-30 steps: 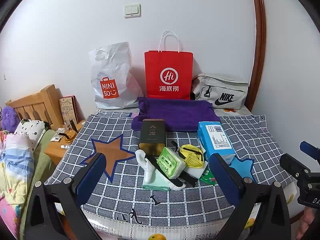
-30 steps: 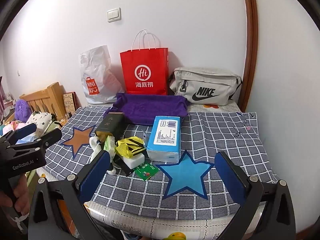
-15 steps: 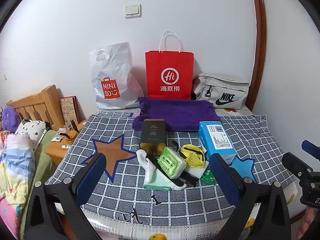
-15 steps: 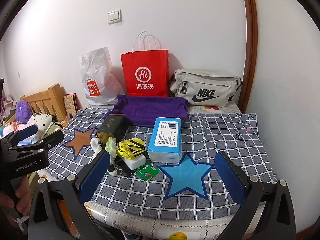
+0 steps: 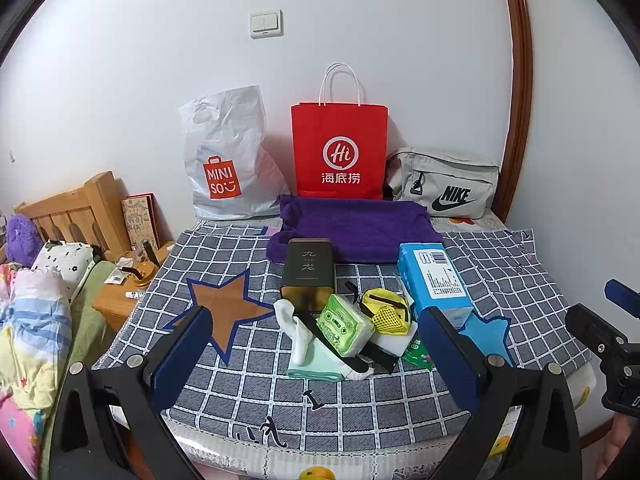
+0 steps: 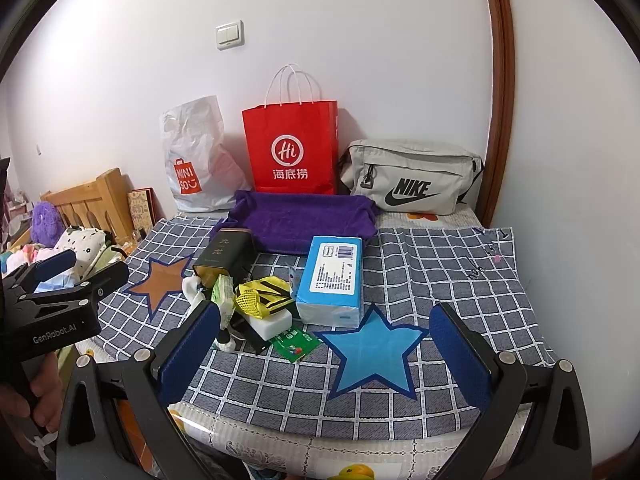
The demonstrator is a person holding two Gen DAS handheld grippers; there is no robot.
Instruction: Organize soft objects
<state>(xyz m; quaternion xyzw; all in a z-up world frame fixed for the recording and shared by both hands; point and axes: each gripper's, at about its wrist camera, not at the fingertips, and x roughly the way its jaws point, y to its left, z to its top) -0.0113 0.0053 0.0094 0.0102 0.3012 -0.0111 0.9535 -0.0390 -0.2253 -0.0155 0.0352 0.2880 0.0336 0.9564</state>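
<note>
- White walls back a bed [image 5: 500, 280] covered in a grey checked spread with star patches; a Miniso bag [image 5: 228, 160], a red paper bag [image 5: 340, 148] and a grey Nike pouch [image 5: 444, 184] stand along the wall at 12 o'clock.
- Task items sit heaped mid-bed: a white sock [image 5: 300, 332], a green tissue pack [image 5: 342, 322], a yellow mesh pouch [image 5: 386, 314] and a blue tissue box [image 5: 434, 280], all touching, with a dark tin [image 5: 308, 270] just behind and a folded purple towel [image 5: 352, 228] at 12 o'clock.
- Risk, as I judge it: the pile is tightly overlapped, so closing on one soft piece may drag a neighbour or tip the tin; limp fabric may also slip from the pads.
- Left gripper [image 5: 316, 356] hangs spread wide before the heap, holding and touching nothing.
- Right gripper [image 6: 324, 352] is likewise wide open and empty, above the blue star patch [image 6: 370, 352], with the heap at its 11 o'clock.
</note>
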